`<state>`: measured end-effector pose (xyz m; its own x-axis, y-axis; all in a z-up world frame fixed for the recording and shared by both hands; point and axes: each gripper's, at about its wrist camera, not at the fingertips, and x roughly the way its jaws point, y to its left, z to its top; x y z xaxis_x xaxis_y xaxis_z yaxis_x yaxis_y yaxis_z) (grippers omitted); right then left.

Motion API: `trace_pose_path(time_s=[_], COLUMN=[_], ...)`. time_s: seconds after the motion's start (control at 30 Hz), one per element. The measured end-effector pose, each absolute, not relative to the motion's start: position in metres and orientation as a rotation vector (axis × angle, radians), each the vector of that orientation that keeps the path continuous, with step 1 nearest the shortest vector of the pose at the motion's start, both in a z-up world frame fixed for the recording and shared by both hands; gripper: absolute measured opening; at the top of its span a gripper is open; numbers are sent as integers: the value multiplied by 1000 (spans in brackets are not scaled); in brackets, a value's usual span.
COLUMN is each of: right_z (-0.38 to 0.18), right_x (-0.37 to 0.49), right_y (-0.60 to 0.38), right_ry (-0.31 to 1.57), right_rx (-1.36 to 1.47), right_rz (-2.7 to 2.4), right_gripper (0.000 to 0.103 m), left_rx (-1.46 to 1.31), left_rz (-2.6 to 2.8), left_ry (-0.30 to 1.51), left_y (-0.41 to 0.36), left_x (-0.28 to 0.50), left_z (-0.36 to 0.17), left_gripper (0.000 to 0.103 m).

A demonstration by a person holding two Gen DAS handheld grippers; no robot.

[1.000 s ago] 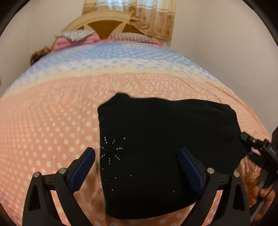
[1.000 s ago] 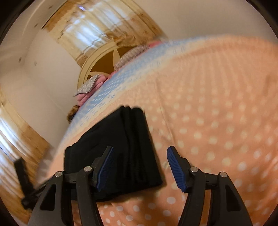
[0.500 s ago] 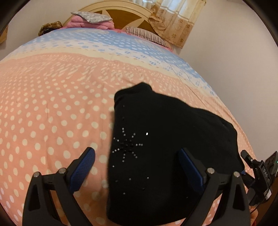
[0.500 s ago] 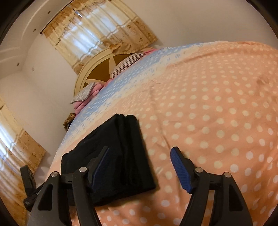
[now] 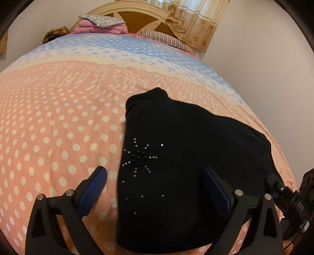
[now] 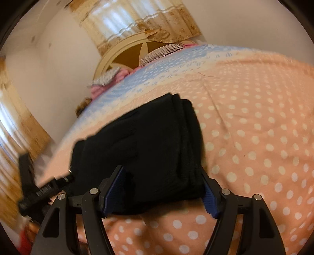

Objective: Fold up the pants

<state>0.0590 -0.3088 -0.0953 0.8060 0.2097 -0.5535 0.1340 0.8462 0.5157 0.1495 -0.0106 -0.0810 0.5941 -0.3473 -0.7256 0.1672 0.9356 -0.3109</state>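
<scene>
Straddling the folded pants (image 6: 149, 149) near the bed's (image 6: 255, 127) edge, right gripper (image 6: 162, 194) has swung over them — wide, nothing clamped; left gripper (image 5: 155, 188) wide too — folding looks finished.

Left claw (image 5: 155, 188) spread wide, angled downward, nothing pinched. Right claw (image 6: 163, 191) angled downward, spread, nothing pressed between pads.

One folded black pants (image 5: 192, 166) on one bed (image 5: 58, 121). One headboard (image 5: 137, 17). One striped pillow (image 5: 164, 38), one pink bedding pile (image 5: 100, 28) with one grey patterned piece (image 5: 102, 19) on top. Two tongs: left tongs (image 5: 155, 186), right tongs (image 6: 164, 188). Two curtains, counted in the right wrist view.
</scene>
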Motion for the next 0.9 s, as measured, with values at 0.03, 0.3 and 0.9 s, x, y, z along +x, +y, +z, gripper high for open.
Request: trace_pose_path(time_s=[0.03,0.3,0.9], right_z=[-98,-101,-91], right_x=[58,62,58], right_y=[-315,-302,-273], right_ry=[636,675,660], right_rx=[615,455,198], right_rz=[54,3,-81], right_gripper=[73,49,41], left_rx=[-212,-183,-54], left_rz=[-298,-286,-361], left_ry=[890,897,859], left_y=[-12,-17,-41], left_x=[150,149,140], left_z=[-81,-81,-67], left_gripper=[100,99,19])
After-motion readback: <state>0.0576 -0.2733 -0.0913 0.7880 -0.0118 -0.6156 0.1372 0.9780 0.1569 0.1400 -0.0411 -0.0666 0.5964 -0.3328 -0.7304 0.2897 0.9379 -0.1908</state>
